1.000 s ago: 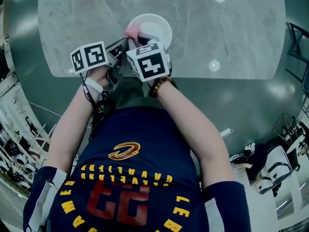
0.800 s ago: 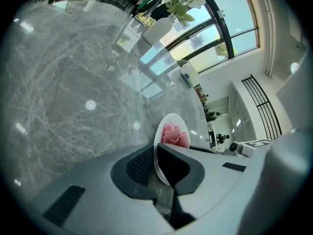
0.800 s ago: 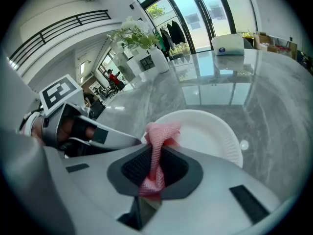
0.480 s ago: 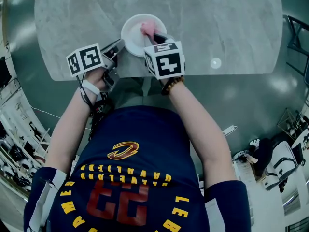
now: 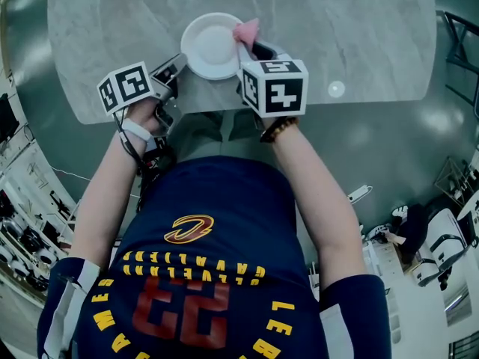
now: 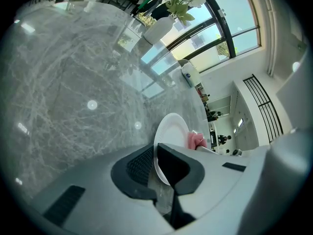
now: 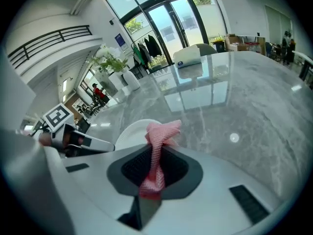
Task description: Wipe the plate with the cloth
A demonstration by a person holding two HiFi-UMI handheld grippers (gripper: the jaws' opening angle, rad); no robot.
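Gripping the plate (image 5: 209, 47) by its lower-left rim, your left gripper (image 5: 177, 64) sits left of centre in the upper part of the head view, with its marker cube (image 5: 125, 87) further out toward the left. The plate is white and bare and lies on the grey marble table (image 5: 374, 36), close to the table's near edge at the upper centre of the frame.

In the left gripper view your two dark pads are pressed onto the thin white edge, and the rest of the plate (image 6: 171, 131) reaches out past them toward the centre of the frame. From these views you cannot tell whether the plate lies flat or is tipped up a little.

Your right gripper (image 5: 253, 48) is clamped on the pink cloth (image 5: 246, 30). In the right gripper view the cloth (image 7: 159, 148) runs as a twisted strip between the pads, with its free end bunched above the jaws and a short end poking out below them.

In the head view the bunched end is at the plate's upper-right rim – touching it or just above it, you cannot tell which. The right gripper view puts the plate (image 7: 131, 133) just left of the cloth, behind the jaws. Your left gripper (image 7: 73, 140) shows at the far left of that frame.

From the left gripper's side, the cloth (image 6: 196, 141) appears as a small pink lump at the plate's far edge, right of centre – just beside the rim.
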